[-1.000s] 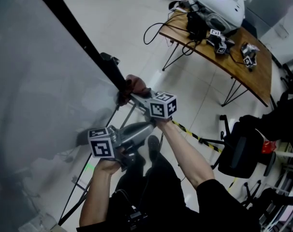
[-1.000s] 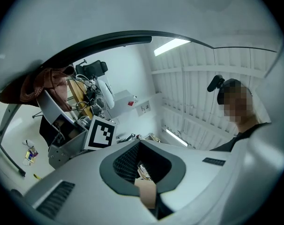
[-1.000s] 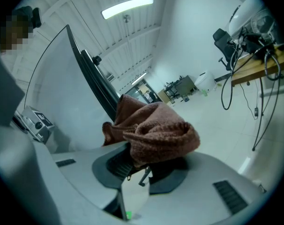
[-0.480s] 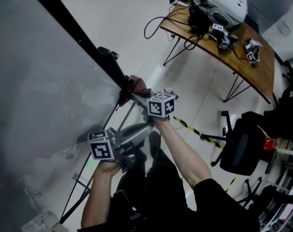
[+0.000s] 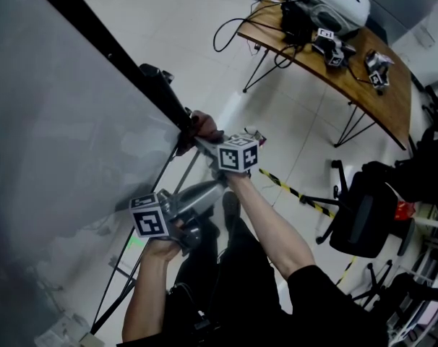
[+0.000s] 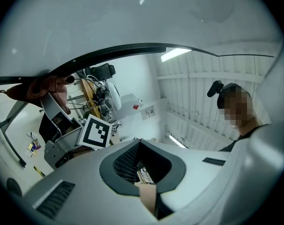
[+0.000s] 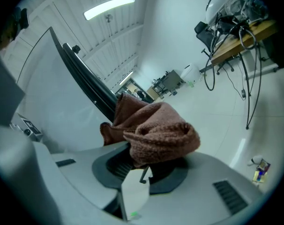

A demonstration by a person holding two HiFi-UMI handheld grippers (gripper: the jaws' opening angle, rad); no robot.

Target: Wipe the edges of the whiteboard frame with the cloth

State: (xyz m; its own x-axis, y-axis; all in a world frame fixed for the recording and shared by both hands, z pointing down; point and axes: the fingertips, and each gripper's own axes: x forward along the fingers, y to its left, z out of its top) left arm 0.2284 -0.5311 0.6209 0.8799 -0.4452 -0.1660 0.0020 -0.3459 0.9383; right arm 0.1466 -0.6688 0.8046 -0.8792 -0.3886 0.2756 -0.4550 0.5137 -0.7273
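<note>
Since a second ago our right gripper (image 5: 194, 139) seems to have carried the cloth (image 5: 199, 126) a little farther down the whiteboard frame (image 5: 110, 45), away from the black clamp (image 5: 152, 71). The head camera has also tilted, so we hold that loosely. From the head view the brown cloth sits bunched on the dark edge of the frame, with the right gripper's jaws clamped on it. The left gripper (image 5: 210, 191) hangs lower, near our body and apart from the frame. Looking along the left gripper, its jaws are together with nothing between them. Beyond them the frame arcs across the pale board surface (image 6: 132, 13), and the cloth shows at the far left, pressed to the frame. Looking along the right gripper, a thick fold of cloth is pinched between the jaws and the loose part drapes over the frame's edge. To wipe well, we judge that we should keep the cloth wrapped over the edge rather than just beside it. We should also press evenly and slide along the frame's line in one steady pass, without letting the jaw tips touch the board. Some things we cannot see: the contact line itself lies under the cloth, the frame's upper run is cut off at the top of the head view, and its lower run disappears behind our arms. No view shows whether the edge is dirty or clean.
</note>
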